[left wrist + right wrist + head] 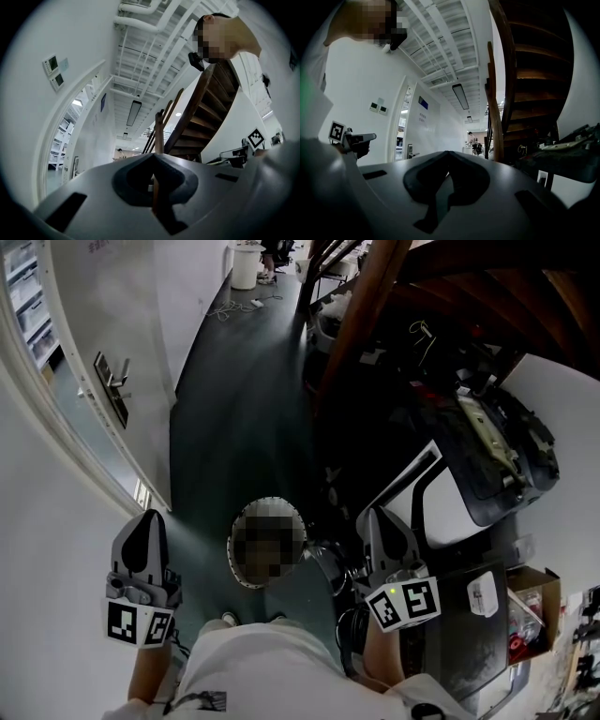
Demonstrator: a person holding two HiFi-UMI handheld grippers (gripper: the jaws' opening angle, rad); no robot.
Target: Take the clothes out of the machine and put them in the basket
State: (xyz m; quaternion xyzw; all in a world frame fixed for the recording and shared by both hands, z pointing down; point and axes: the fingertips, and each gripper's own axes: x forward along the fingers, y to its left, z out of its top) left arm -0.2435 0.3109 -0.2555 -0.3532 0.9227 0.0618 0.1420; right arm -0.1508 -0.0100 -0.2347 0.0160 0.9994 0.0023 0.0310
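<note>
Setting: indoor corridor with a dark floor (234, 409). A white wall and a door with a lever handle (112, 381) run along the left. A wooden staircase (375, 296) rises at the upper right. A white bucket (246, 266) stands at the far end.

Item 1, machine (450, 493): white body with a dark top, on the right under the stairs, just ahead of the right gripper. Clothes cannot be made out in any view.

Item 2, round pale-rimmed object (236, 521): on the floor between the two grippers. Its inside cannot be read.

Item 3, cardboard box (536, 601): open, at the lower right beside the machine.

Item 4, left gripper (147, 526): held near the left wall and tilted slightly upward. Its jaws are pressed together with nothing between them.

Item 5, right gripper (382, 531): held level and well apart from the left one. Its jaws are pressed together and empty.

Item 6, person: white shirt (253, 662) at the bottom edge of the head view.

Item 7, wall control panels (54, 70): a pair mounted beside the doorway.
</note>
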